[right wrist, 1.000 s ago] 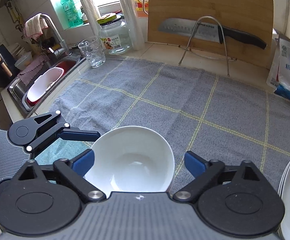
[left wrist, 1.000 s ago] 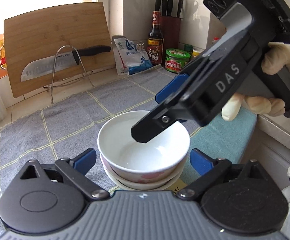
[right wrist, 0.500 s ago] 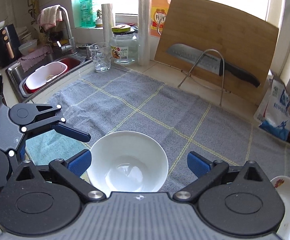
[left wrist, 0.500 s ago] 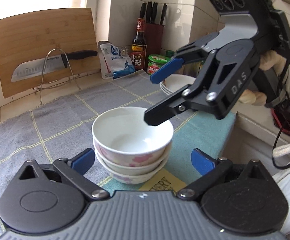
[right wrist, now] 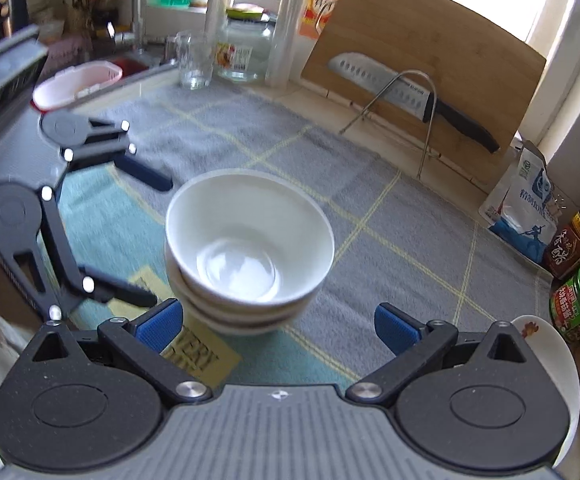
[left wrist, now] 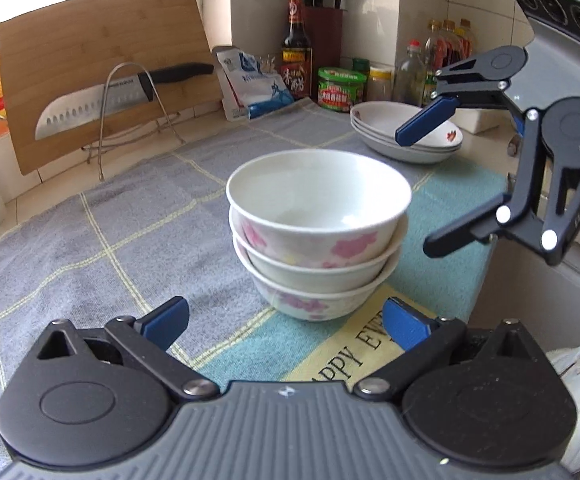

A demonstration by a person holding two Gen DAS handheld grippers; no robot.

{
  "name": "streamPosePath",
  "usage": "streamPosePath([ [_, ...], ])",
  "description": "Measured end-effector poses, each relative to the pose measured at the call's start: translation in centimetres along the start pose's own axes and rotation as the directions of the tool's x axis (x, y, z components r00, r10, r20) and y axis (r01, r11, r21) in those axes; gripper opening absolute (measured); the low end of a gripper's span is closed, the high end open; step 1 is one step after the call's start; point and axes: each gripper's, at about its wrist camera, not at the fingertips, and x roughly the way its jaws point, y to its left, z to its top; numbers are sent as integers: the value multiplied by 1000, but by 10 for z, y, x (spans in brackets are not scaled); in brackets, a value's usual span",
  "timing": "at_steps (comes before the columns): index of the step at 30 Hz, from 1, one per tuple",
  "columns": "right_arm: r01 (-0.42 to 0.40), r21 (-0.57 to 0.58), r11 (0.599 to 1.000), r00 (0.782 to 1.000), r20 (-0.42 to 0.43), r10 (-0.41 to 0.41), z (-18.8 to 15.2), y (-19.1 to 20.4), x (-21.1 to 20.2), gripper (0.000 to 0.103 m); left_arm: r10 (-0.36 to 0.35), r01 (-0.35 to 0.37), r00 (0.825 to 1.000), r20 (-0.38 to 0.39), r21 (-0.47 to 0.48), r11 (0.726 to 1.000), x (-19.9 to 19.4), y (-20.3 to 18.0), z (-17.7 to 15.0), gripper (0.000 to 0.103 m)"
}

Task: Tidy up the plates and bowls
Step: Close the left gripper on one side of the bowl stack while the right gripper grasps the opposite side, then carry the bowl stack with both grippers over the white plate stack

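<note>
A grey towel (left wrist: 110, 236) with yellow grid lines covers the table ahead of the tool, and a teal cloth (left wrist: 445, 216) with a yellow printed patch lies over its near edge. Beyond the towel a wooden cutting board (left wrist: 90, 60) leans on the wall, with a wire rack (left wrist: 130, 112) in front carrying a black-handled knife (left wrist: 122, 100). Farther right of the board stand a white-and-blue pouch (left wrist: 250, 84), a dark sauce bottle (left wrist: 297, 52), a knife block (left wrist: 323, 28) and a green-lidded jar (left wrist: 341, 90). Far left in the right wrist view are a glass jar (right wrist: 242, 52), a drinking glass (right wrist: 194, 60) and a sink (right wrist: 130, 64).
</note>
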Motion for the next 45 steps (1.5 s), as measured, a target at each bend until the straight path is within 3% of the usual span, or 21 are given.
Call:
streamPosePath([
  [7, -99, -18, 995, 991, -95, 97, -15, -3, 47, 103, -6, 6, 996, -84, 10, 1000, 23, 0, -4, 102],
  [15, -217, 4, 976, 971, -96, 217, -22, -18, 71, 103, -31, 38, 984, -174, 34, 999, 42, 1, 3, 102],
  [23, -250, -57, 967, 967, -67, 246, -15, -22, 68, 103, -88, 102, 978, -189, 64, 993, 46, 11, 15, 98],
  [31, -301, -173, 938, 953, -58, 296, 1, -19, 53, 101, -173, 208, 965, -197, 172, 963, 43, 18, 34, 96],
  [45, -332, -180, 926, 943, -95, 320, 8, -24, 55, 90, -251, 313, 939, -233, 285, 906, 49, 16, 46, 89],
])
